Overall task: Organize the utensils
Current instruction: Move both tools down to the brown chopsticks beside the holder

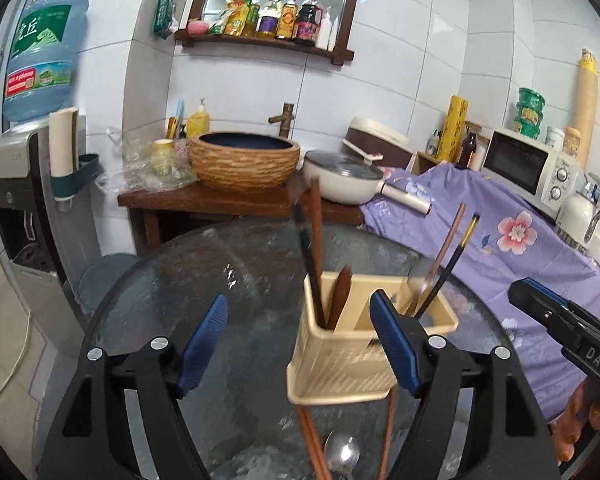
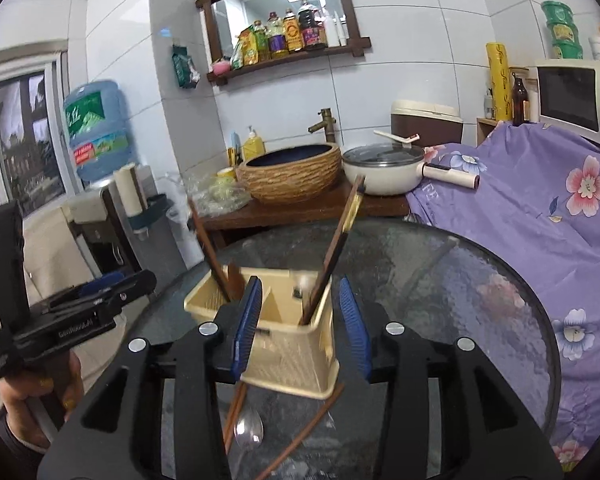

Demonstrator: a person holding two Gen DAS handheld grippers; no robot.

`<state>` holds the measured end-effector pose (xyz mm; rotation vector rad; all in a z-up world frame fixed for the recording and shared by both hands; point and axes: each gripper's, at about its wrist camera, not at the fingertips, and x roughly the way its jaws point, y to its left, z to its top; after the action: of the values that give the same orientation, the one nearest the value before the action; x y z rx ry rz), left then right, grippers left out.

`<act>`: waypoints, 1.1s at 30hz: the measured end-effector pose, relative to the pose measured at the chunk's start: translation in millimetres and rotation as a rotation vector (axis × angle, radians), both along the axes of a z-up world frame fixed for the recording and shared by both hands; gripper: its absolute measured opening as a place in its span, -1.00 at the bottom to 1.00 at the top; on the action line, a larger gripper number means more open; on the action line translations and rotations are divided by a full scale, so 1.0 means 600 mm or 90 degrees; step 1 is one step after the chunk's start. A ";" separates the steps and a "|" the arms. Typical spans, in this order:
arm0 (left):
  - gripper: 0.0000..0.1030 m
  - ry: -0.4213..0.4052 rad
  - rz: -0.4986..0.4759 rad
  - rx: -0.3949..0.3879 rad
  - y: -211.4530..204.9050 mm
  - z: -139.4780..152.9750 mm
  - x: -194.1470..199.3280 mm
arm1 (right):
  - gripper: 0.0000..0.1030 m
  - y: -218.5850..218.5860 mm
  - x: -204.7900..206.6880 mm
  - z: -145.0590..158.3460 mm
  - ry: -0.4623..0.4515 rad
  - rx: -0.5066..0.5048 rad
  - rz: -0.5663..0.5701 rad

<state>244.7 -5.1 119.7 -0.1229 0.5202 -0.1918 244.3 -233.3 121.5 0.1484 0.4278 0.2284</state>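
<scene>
A beige utensil holder [image 1: 364, 344] stands on a round glass table [image 1: 204, 280]. Behind it are a wooden counter [image 1: 204, 200] and a basin [image 1: 245, 162]. The left gripper [image 1: 300, 344] and right gripper [image 2: 302, 330] both gape, holding nothing.

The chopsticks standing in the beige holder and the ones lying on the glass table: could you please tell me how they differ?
The standing chopsticks lean upright inside the beige holder, while the loose chopsticks lie flat on the glass table in front of it. The standing pair in the right compartment looks dark with a patterned upper end; the loose ones are plain reddish brown. The loose ones lie beside a metal spoon. Both sets are slender sticks.
</scene>
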 end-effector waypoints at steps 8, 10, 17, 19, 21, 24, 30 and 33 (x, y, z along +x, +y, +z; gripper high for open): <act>0.25 0.119 -0.021 0.028 0.002 -0.115 -0.011 | -0.20 0.032 -0.001 -0.133 0.154 -0.065 0.010; 0.15 0.153 -0.031 0.040 -0.004 -0.147 -0.008 | -0.20 0.033 0.011 -0.170 0.201 -0.064 0.002; -0.08 0.228 -0.031 0.056 -0.011 -0.224 0.003 | -0.20 0.048 0.047 -0.251 0.293 -0.044 -0.021; -0.08 0.235 -0.037 0.062 -0.016 -0.232 0.001 | -0.20 0.053 0.053 -0.261 0.303 -0.045 -0.026; -0.08 0.237 -0.044 0.066 -0.021 -0.237 -0.002 | -0.20 0.059 0.059 -0.269 0.311 -0.052 -0.030; -0.09 0.239 -0.058 0.075 -0.035 -0.243 -0.010 | -0.20 0.066 0.062 -0.277 0.315 -0.065 -0.036; -0.13 0.242 -0.072 0.077 -0.048 -0.251 -0.017 | -0.20 0.073 0.063 -0.280 0.313 -0.077 -0.039; -0.17 0.243 -0.079 0.082 -0.056 -0.253 -0.018 | -0.20 0.080 0.059 -0.280 0.308 -0.096 -0.040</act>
<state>234.0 -38.6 -32.1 -0.0001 0.9201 -0.2564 279.8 -185.5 -46.7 0.0667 0.9181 0.0952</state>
